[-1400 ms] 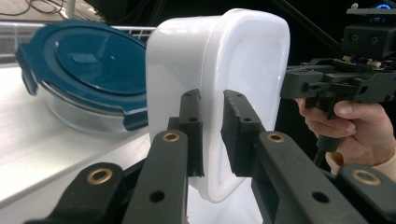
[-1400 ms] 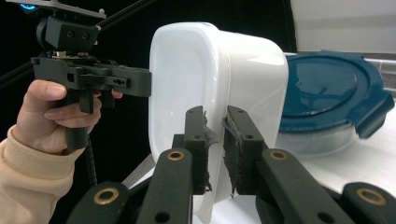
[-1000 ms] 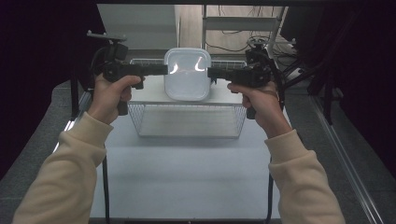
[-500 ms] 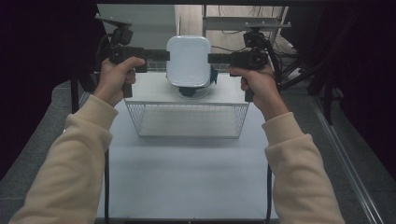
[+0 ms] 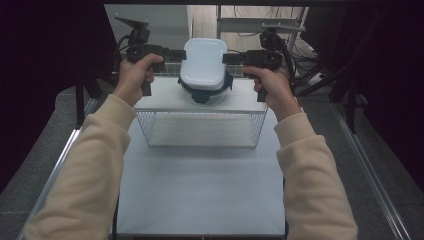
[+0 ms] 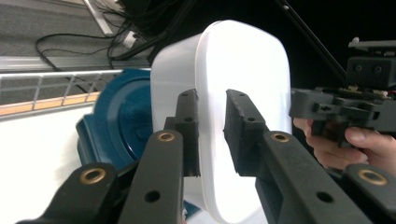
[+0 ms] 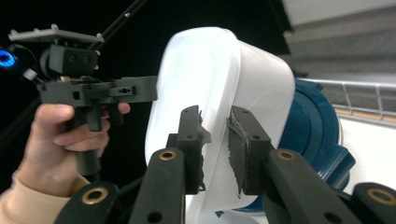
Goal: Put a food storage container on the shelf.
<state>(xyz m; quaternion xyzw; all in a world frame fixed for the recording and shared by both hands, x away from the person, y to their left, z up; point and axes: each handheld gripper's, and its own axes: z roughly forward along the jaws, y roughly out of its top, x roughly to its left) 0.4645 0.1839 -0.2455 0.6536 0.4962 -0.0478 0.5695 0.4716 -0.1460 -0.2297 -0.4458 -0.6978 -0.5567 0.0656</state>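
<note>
White box set down at the back

The box [image 5: 202,62] has moved back from over the wire rack [image 5: 200,131] and now sits on a blue tub [image 5: 205,94] on the rack's top. The left gripper [image 5: 177,54] and right gripper [image 5: 227,58] have just been opening their jaws with the box's sides between them. I cannot tell if they still squeeze. It looks like letting go. What is inside is hidden.

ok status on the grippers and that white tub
Left hand-held gripper and right hand-held gripper flank white tub, jaws just opening. Tub sits on blue lid. Nothing obstructing.
</note>
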